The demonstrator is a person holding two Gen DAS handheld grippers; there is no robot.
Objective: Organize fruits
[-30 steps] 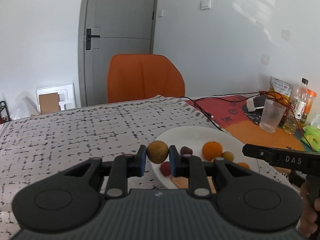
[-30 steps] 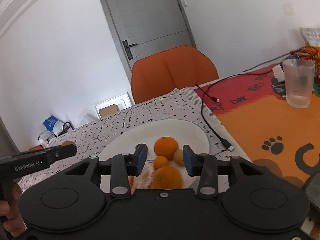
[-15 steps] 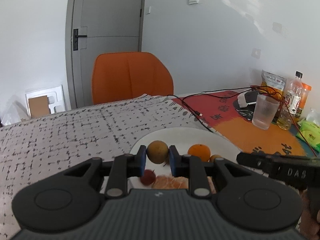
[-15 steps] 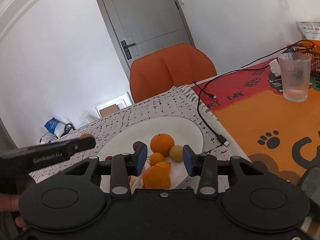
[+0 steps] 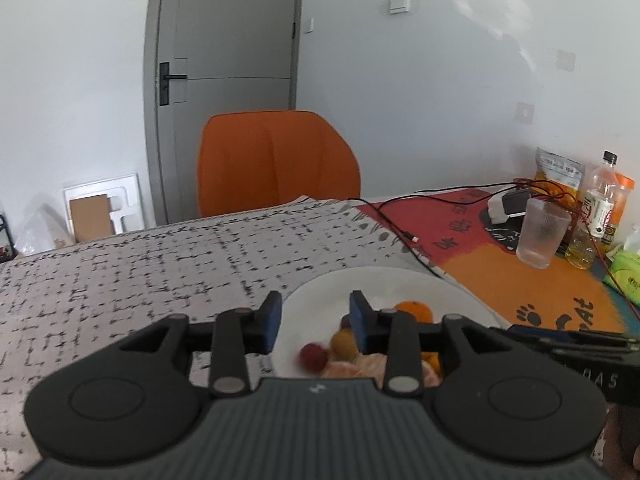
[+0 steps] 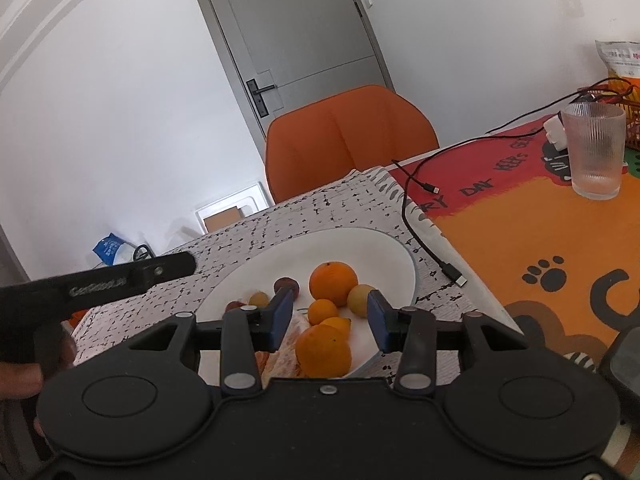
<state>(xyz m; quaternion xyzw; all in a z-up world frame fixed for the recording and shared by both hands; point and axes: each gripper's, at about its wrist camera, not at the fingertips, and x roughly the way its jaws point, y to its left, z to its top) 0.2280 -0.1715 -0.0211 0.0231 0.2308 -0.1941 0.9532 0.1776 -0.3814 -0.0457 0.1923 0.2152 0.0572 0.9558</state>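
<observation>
Fruit gathered on the white plate (image 6: 404, 264) near the bench's (image 5: 140, 272) edge.
Left claw (image 5: 314, 322), jaws just opened and empty, hangs over the brownish-yellow fruit (image 5: 344, 345) lying beside a red one (image 5: 313, 356), likely released there. Right claw (image 6: 328, 318) stands part open, empty, above the oranges (image 6: 333, 283). Mat (image 6: 520, 216) reads "DAY"; left tool "GenRobot".
</observation>
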